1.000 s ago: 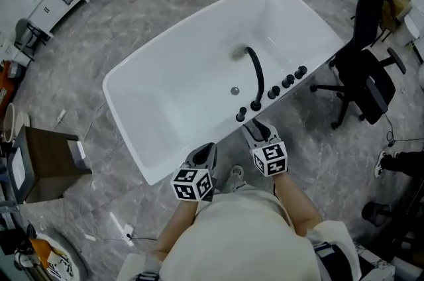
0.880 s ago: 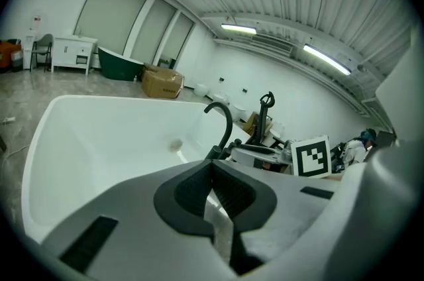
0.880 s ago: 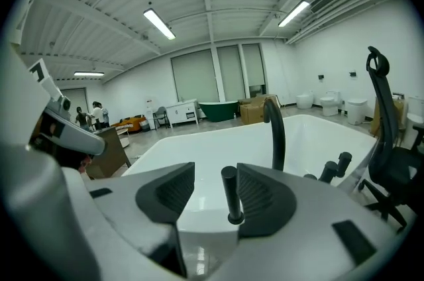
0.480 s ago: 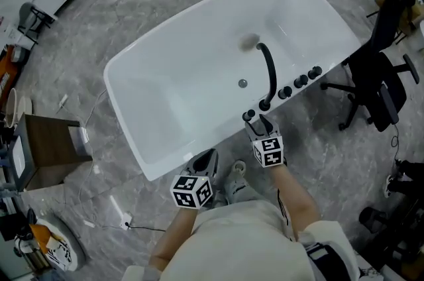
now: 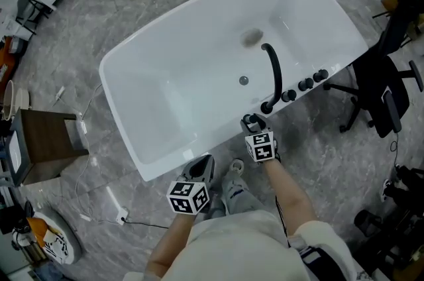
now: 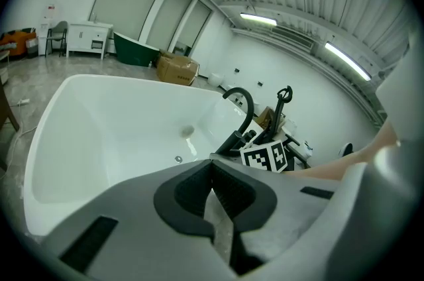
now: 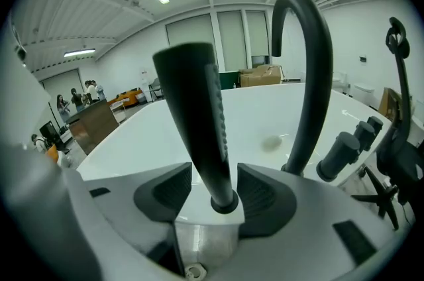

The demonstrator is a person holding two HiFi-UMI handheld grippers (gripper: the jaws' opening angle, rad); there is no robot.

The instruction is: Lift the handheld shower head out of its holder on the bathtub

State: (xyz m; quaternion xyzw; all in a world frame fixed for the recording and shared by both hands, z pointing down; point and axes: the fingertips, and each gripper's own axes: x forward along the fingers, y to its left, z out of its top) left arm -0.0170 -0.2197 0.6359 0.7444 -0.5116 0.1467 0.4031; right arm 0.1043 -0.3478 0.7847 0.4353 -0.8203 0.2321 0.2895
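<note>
Your right claw (image 7: 215, 192) stands open around the handheld shower head (image 7: 192, 114). Its dark handle rises upright between the two jaws, with a gap on each side. It sits in its holder on the bathtub (image 5: 192, 148) rim, with the curved spout (image 7: 311, 54) just to the claw's right. Close squarely on the handle low down, then pull straight up along its length so it should not bind. Your left claw (image 6: 212, 183) is clenched on nothing, off to the left.

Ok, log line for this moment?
right tool: open, astride handheld shower head | shower head: upright on bathtub rim, not lifted | left tool: shut, empty, outside bathtub
</note>
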